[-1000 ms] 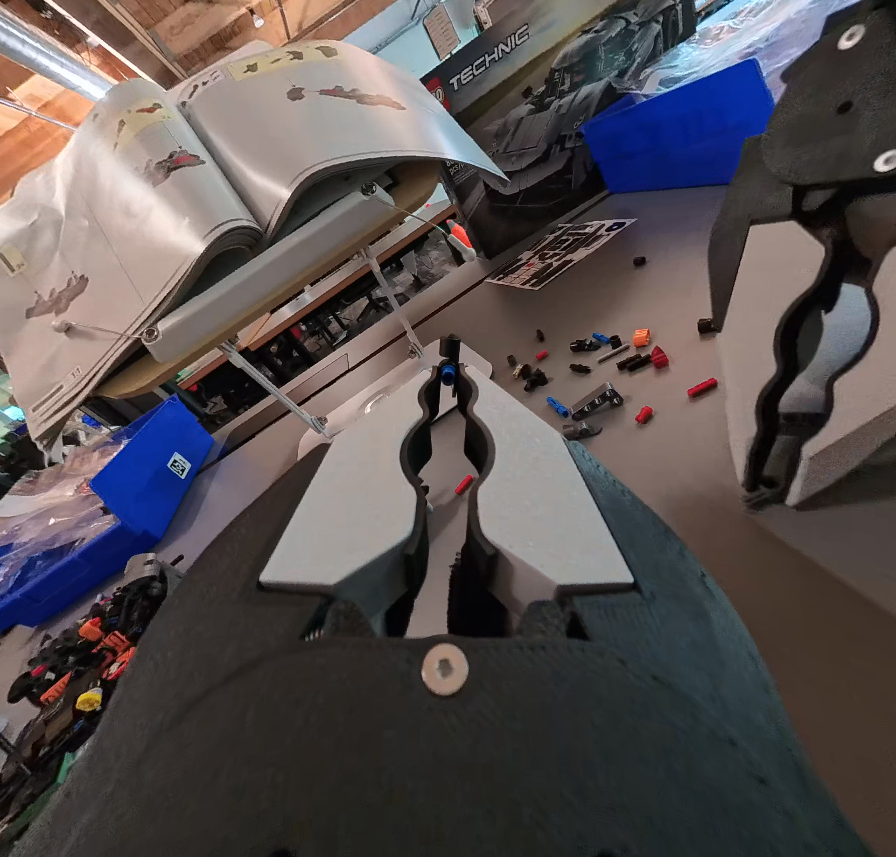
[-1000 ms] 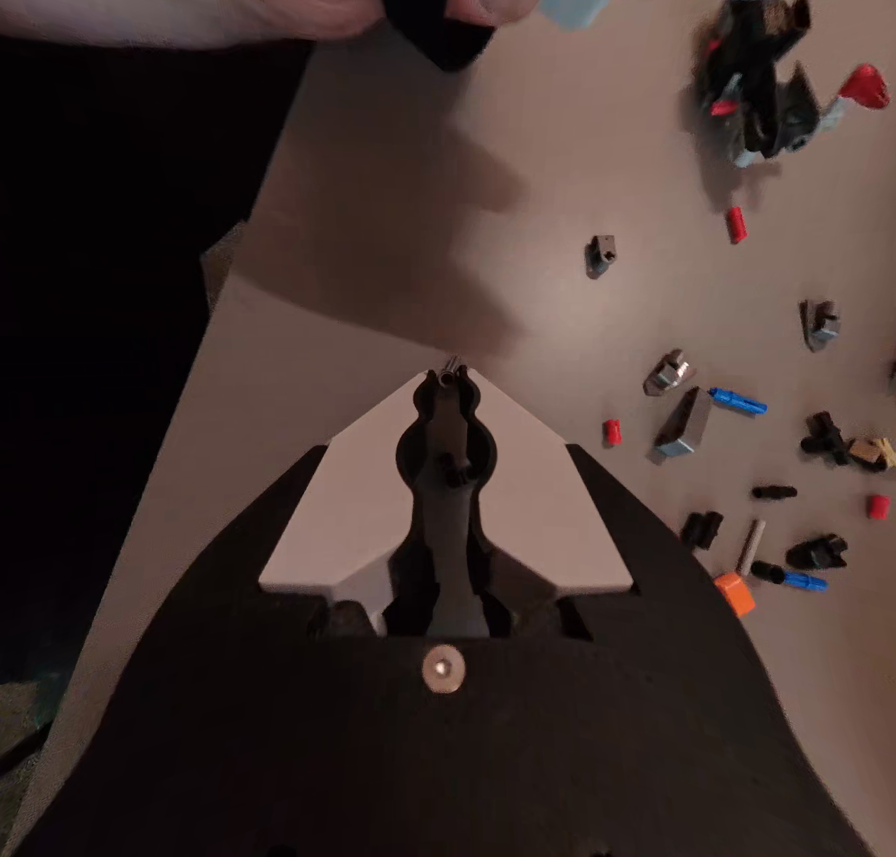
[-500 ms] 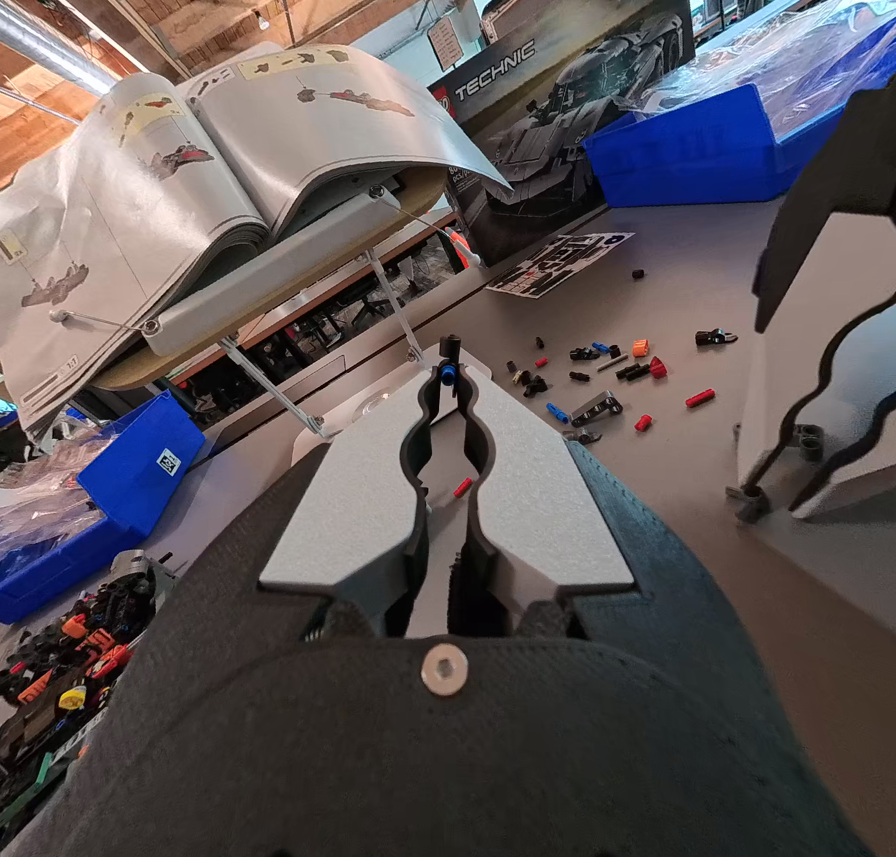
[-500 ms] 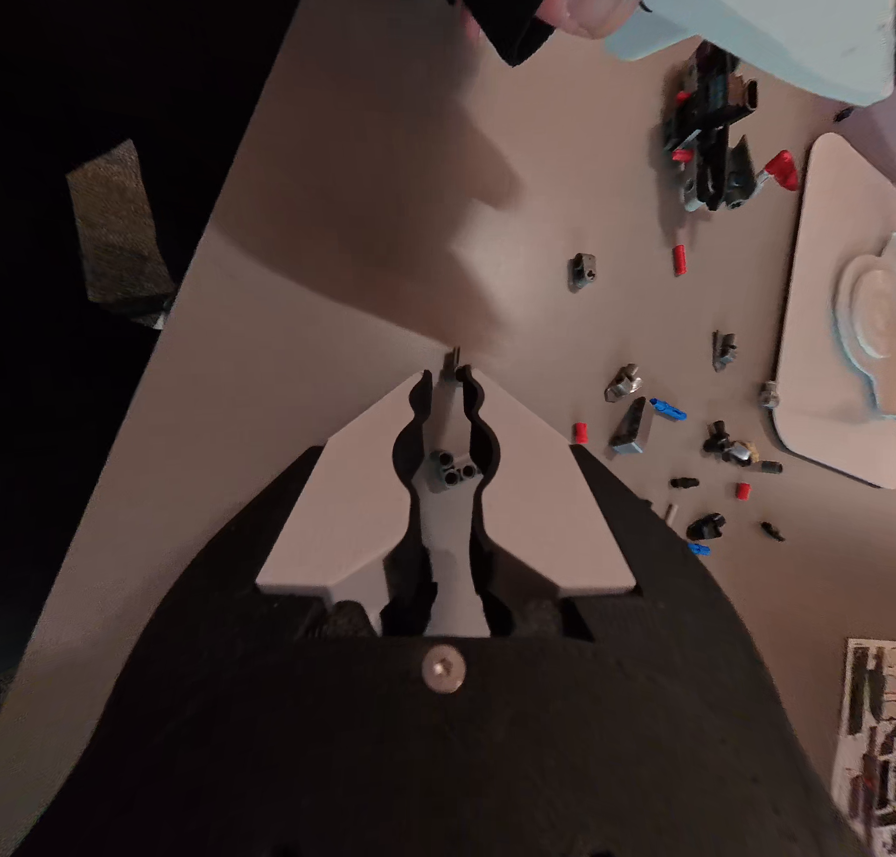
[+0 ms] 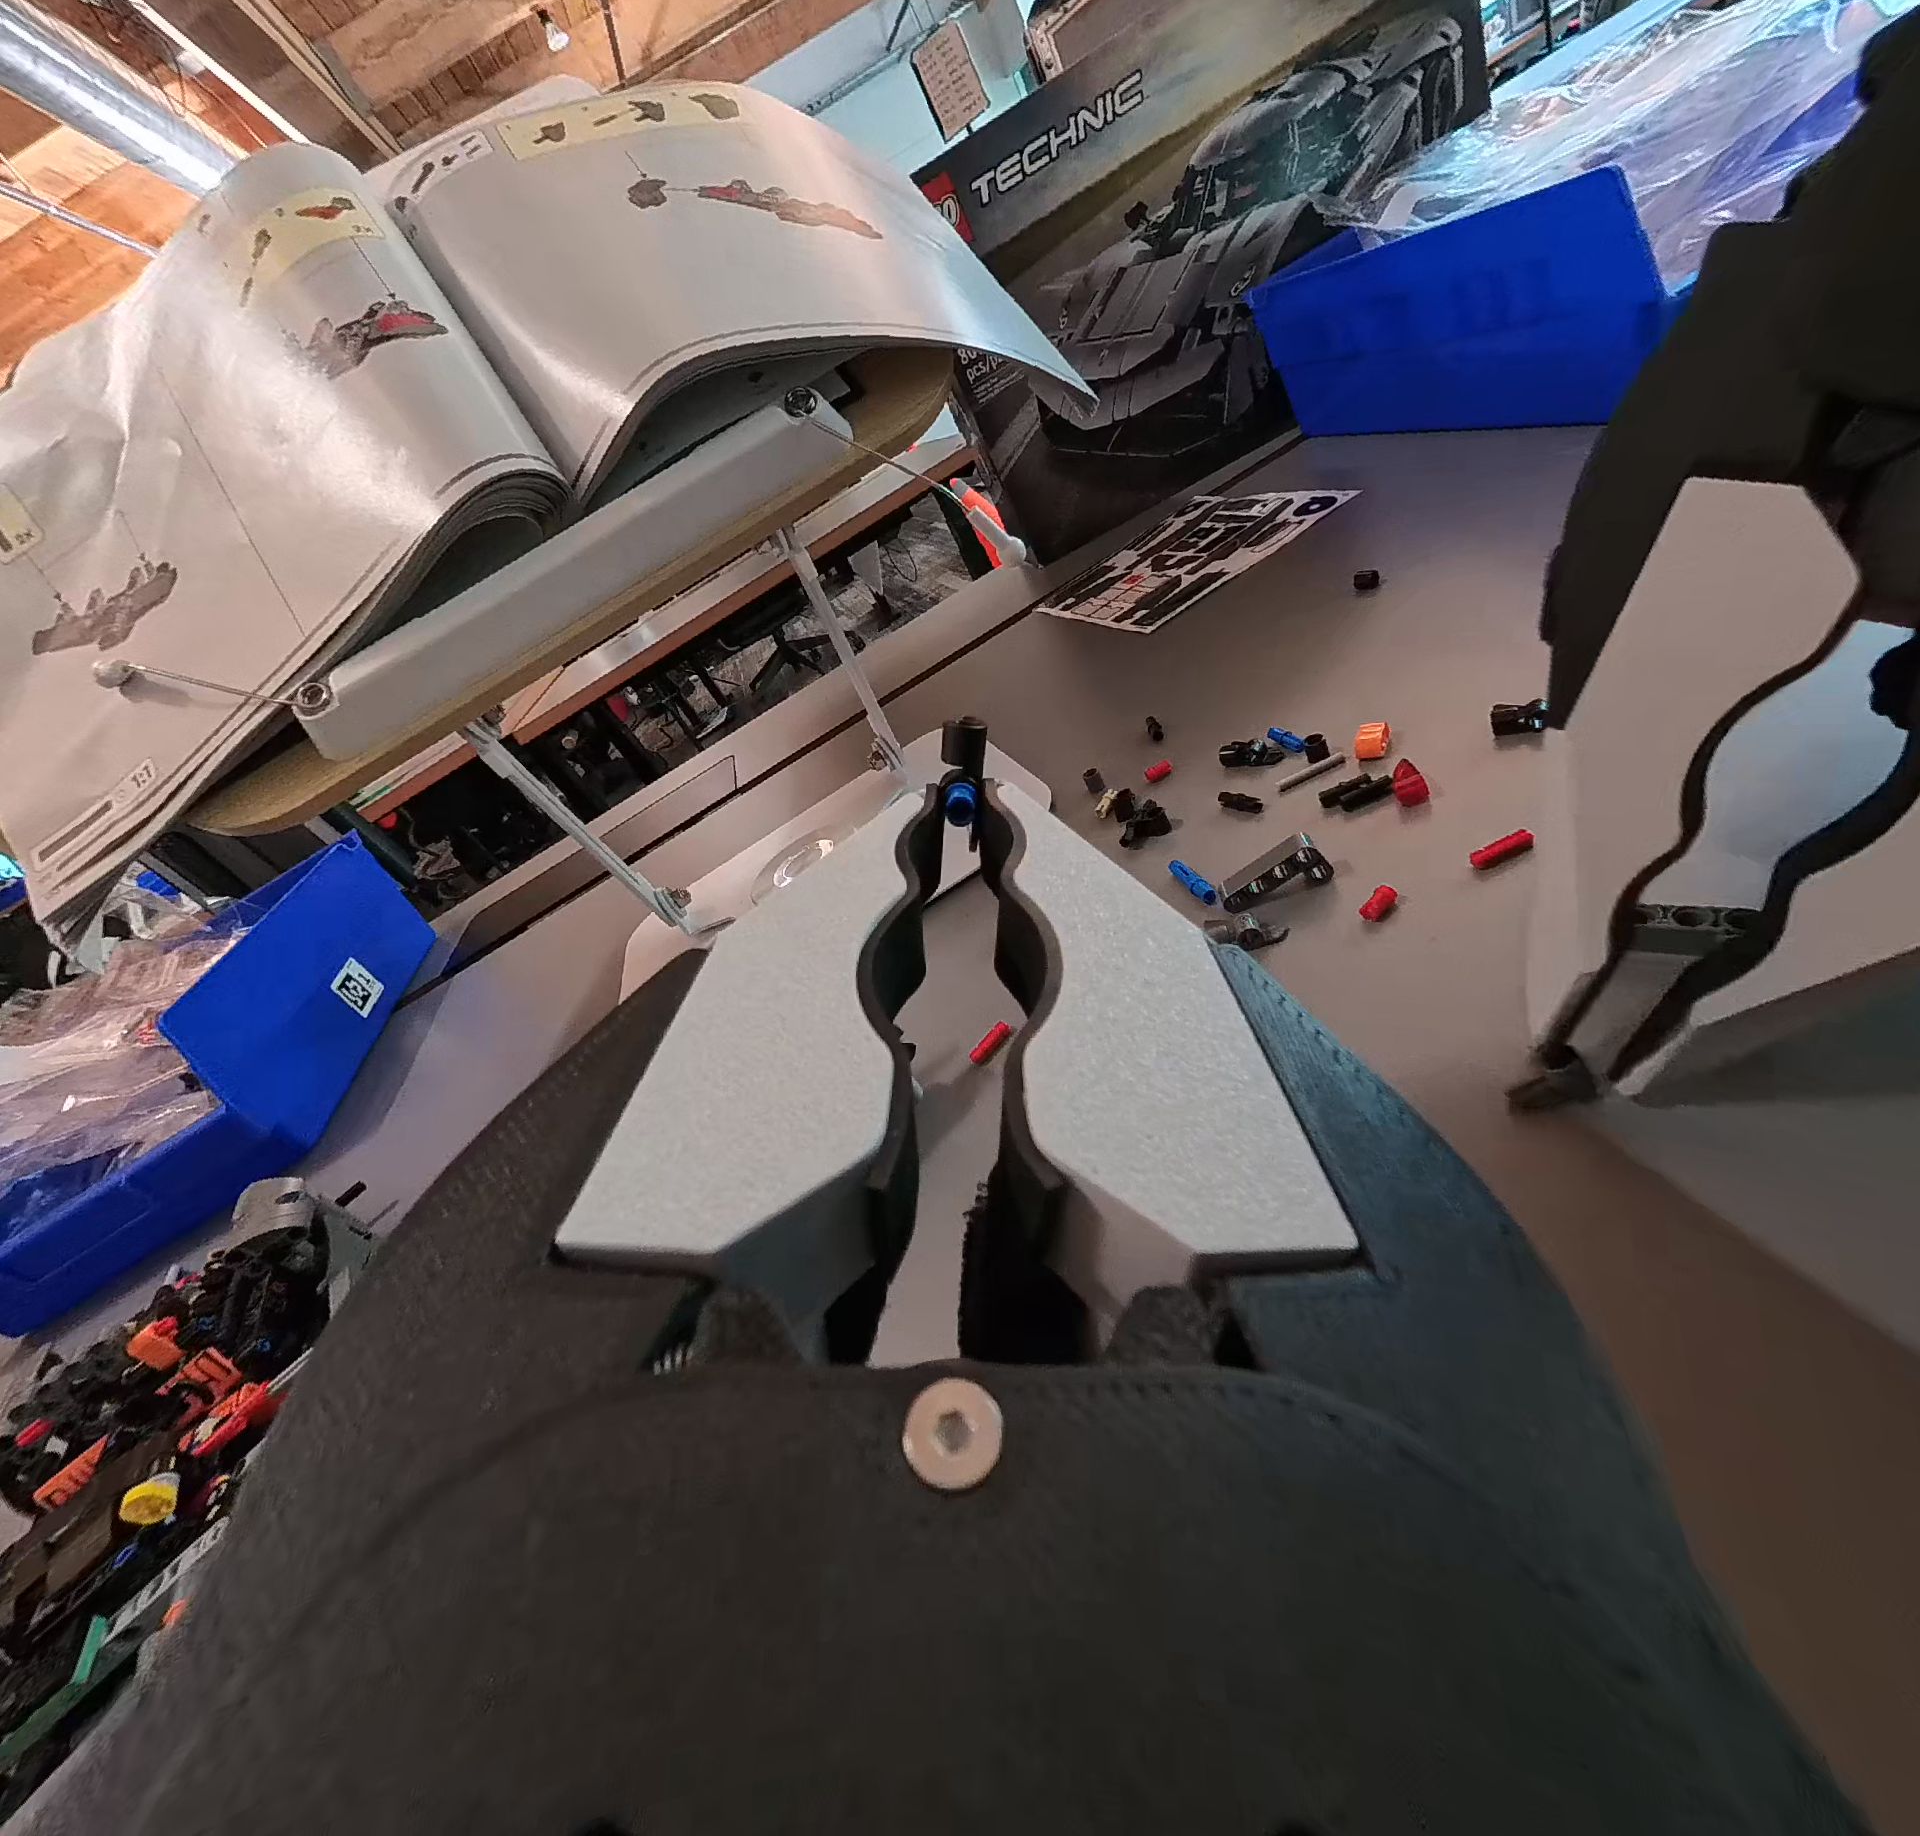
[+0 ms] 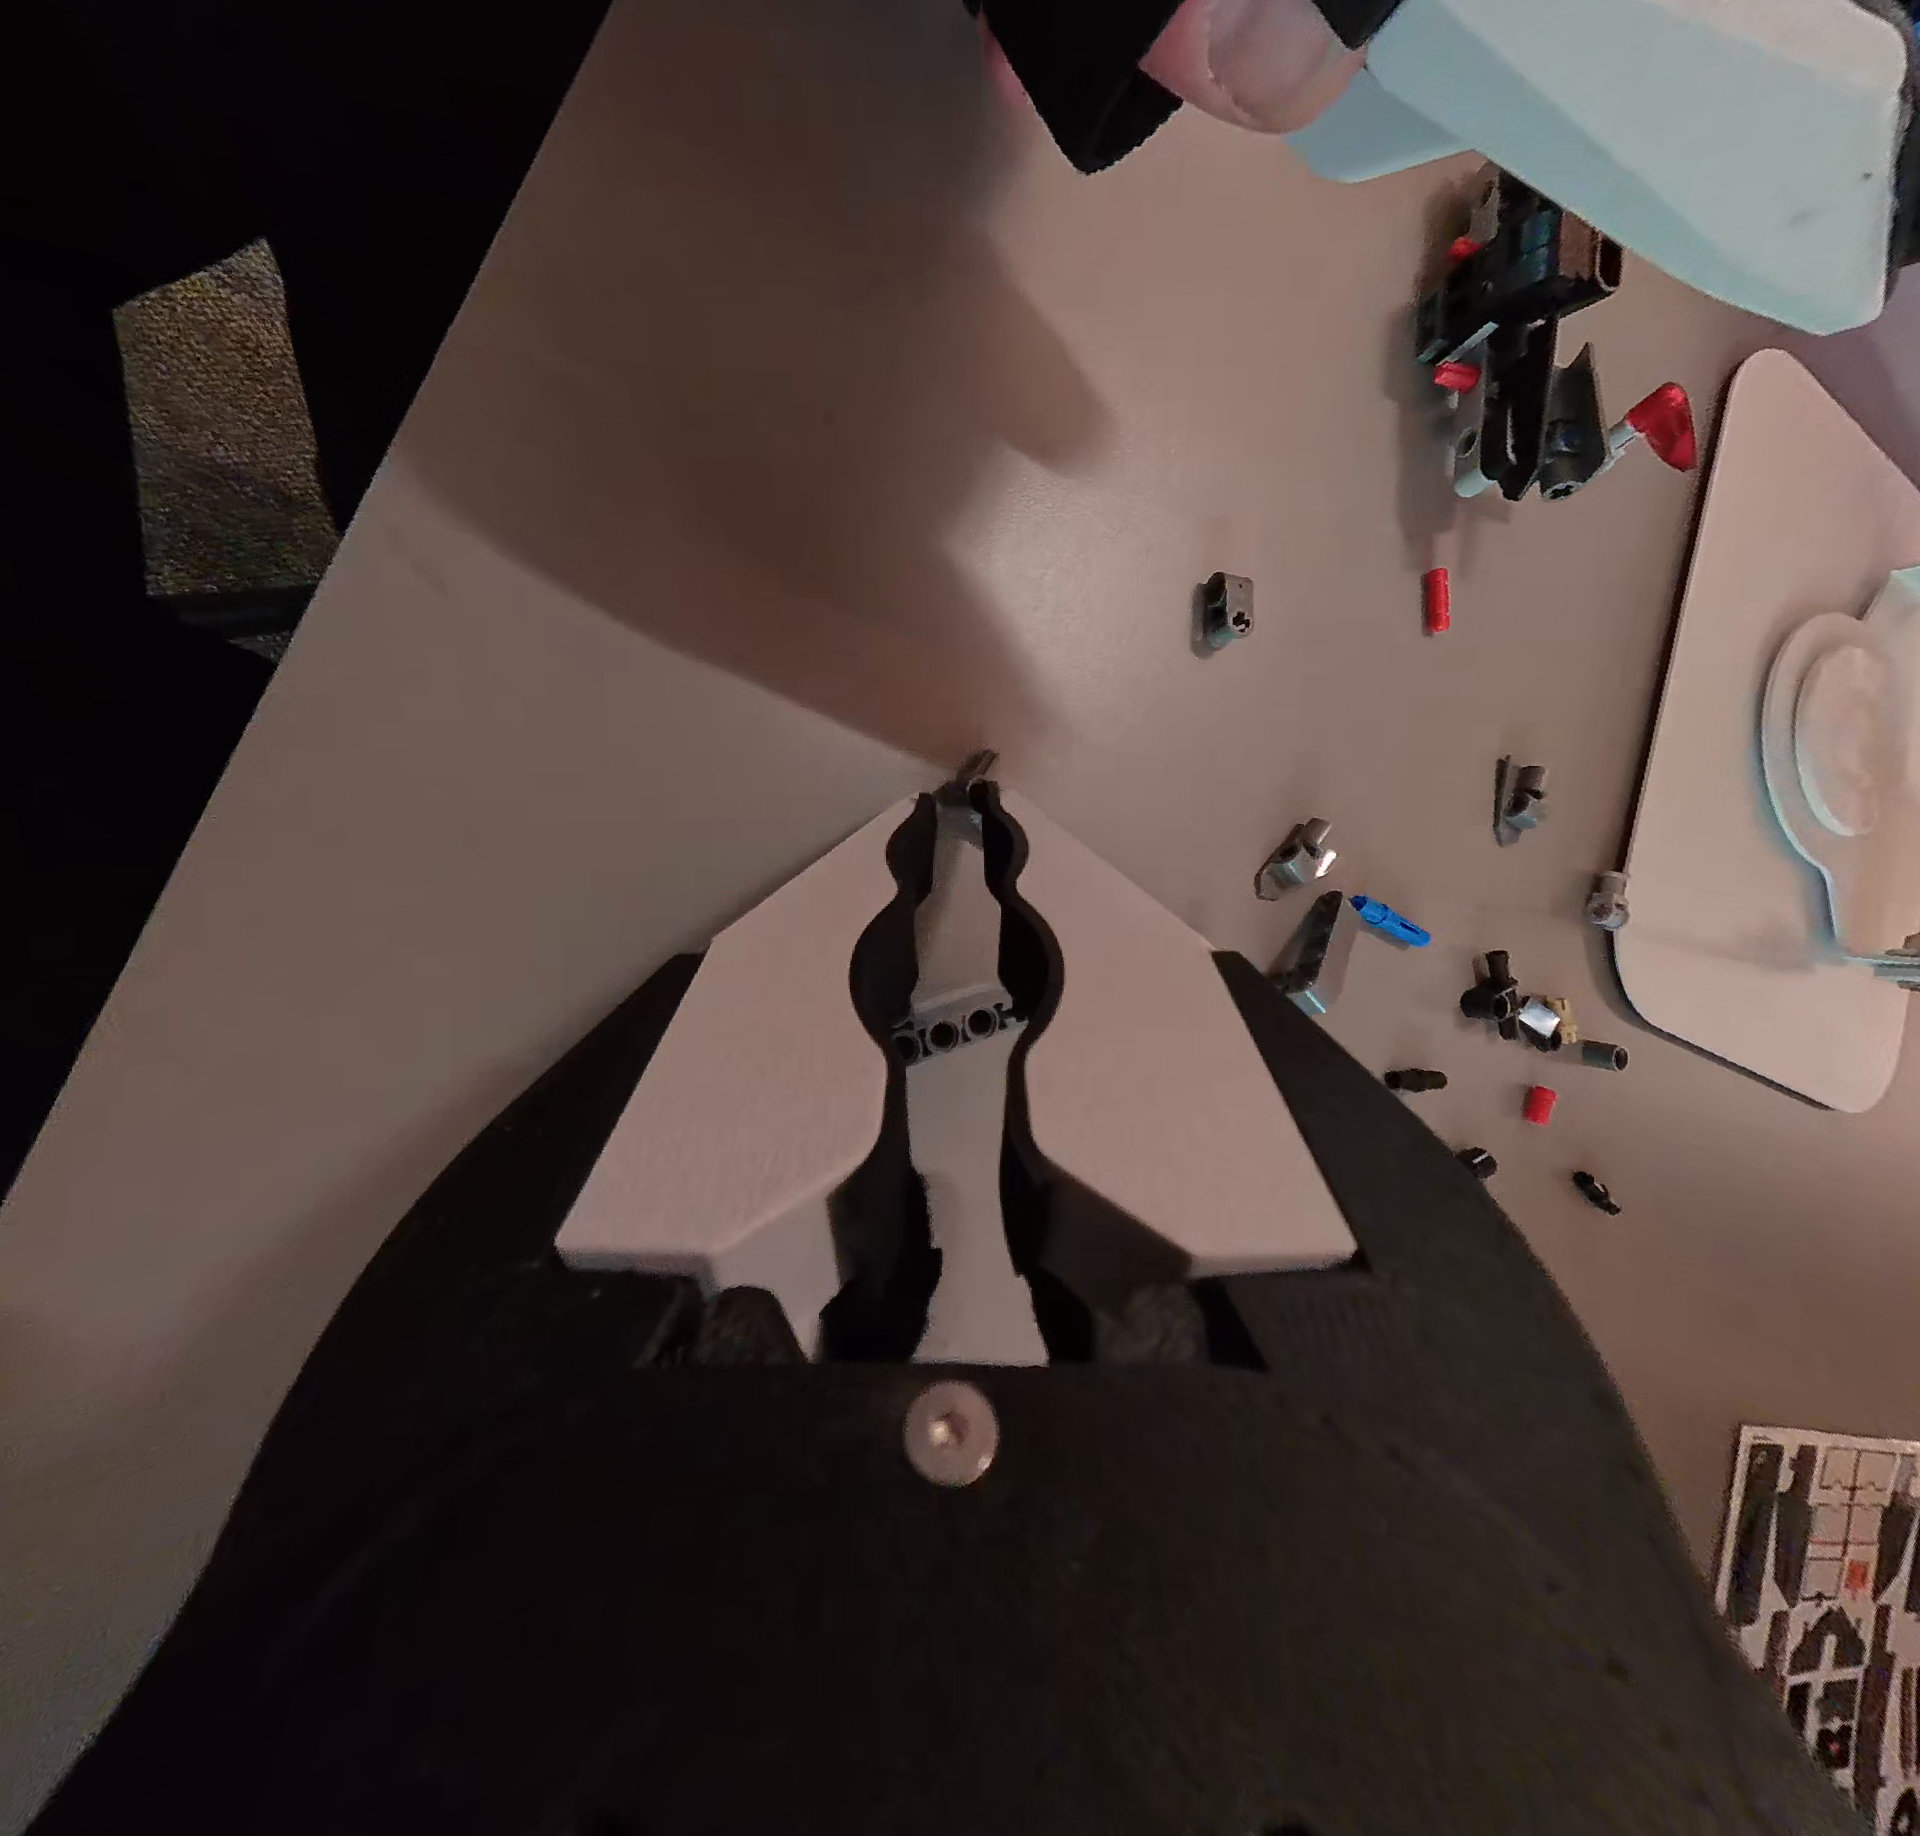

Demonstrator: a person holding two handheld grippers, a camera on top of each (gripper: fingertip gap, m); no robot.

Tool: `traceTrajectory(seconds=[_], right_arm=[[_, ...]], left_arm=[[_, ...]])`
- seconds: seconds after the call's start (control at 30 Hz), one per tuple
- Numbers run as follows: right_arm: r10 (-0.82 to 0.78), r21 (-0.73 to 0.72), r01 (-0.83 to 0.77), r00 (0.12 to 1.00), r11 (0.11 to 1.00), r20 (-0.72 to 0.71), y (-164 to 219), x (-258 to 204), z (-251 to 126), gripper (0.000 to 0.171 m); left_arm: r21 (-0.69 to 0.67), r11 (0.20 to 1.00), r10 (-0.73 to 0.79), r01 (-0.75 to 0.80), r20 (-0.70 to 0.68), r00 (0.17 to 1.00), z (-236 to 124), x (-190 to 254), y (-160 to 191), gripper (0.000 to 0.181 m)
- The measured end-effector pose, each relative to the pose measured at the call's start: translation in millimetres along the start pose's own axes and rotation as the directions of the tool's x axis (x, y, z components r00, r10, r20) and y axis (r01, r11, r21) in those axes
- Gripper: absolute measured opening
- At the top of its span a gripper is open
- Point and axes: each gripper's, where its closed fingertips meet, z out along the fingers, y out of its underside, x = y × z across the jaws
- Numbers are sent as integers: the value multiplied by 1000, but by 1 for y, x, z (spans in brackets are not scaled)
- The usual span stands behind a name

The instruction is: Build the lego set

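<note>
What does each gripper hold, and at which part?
Left gripper: blue pin, by its shaft. Right gripper: small grey piece, at its near end.

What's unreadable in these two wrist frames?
- Left wrist view: how the left tongs grip the blue pin; contact too small.
- Left wrist view: right tongs body cut off by right edge.
- Right wrist view: grey piece at the right tongs' tips; dim, mostly hidden.
- Right wrist view: left tongs cut off by top edge.

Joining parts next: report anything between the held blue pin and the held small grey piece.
Nothing visible stands between the blue pin and the small grey piece; loose parts lie flat on the table.
</note>
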Motion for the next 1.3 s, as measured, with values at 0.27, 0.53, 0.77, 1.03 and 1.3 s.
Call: traceTrajectory(seconds=[0.27,0.53,0.77,1.03,1.3], right_arm=[[-20,-8,20,1000,1000,23,-1,4,2,3],[46,51,-48,998,998,36,-2,7,1,0],[86,40,-86,996,995,8,-3,10,-2,9],[182,7,-182,982,983,-40,-1,8,7,7],[255,45,-253,966,966,-47,-2,10,8,5]], left_arm=[[0,1000,-5,5,1,1000,0,-1,0,4],[0,1000,-9,9,-1,1000,0,-1,0,4],[1,1000,-12,12,-1,1000,0,-1,0,4],[-1,1000,-11,11,0,1000,0,-1,1,4],[-2,1000,-10,10,-1,1000,0,-1,1,4]])
